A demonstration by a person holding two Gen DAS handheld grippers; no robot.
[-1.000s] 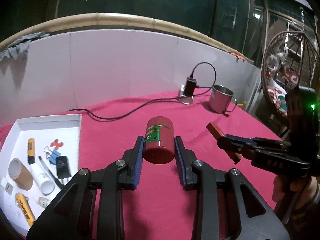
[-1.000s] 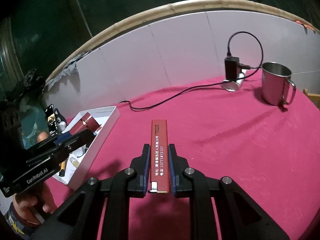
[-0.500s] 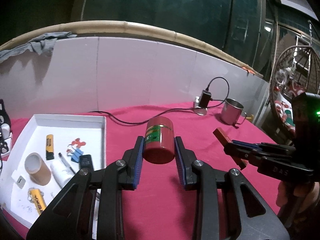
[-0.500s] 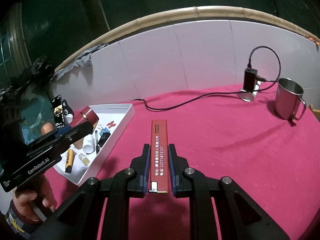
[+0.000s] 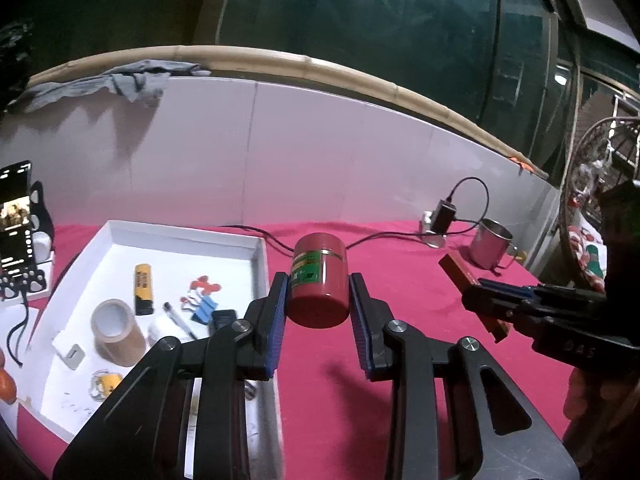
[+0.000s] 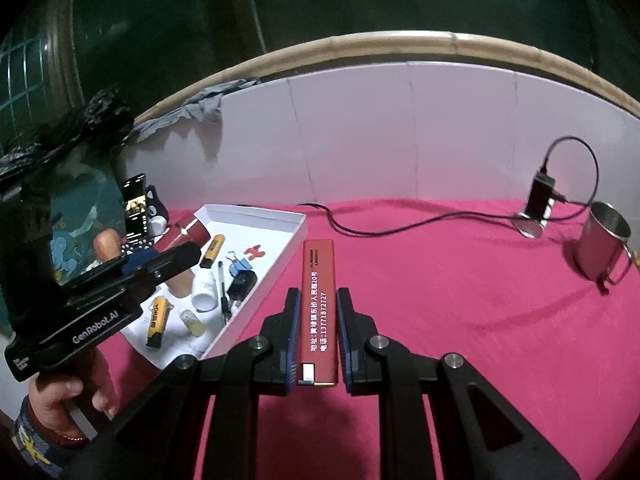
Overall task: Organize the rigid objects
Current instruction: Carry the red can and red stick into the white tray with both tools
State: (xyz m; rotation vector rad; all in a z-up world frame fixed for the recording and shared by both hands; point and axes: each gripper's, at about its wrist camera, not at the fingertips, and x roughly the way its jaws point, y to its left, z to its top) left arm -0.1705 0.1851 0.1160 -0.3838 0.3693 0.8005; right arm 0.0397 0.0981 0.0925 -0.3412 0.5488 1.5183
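My left gripper is shut on a red can with a green label and holds it in the air just right of the white tray. My right gripper is shut on a flat red lighter with white print, above the pink cloth just right of the tray. The tray holds a tape roll, a yellow lighter, a pen, blue clips and a white bottle. The left gripper with the can also shows in the right wrist view.
A steel mug stands at the far right on the pink cloth, beside a black charger with a cable running across the back. A phone stands left of the tray. A white wall bounds the back.
Both grippers have swung left toward the tray, each keeping its object. The tray now sits closer and more central in both views.
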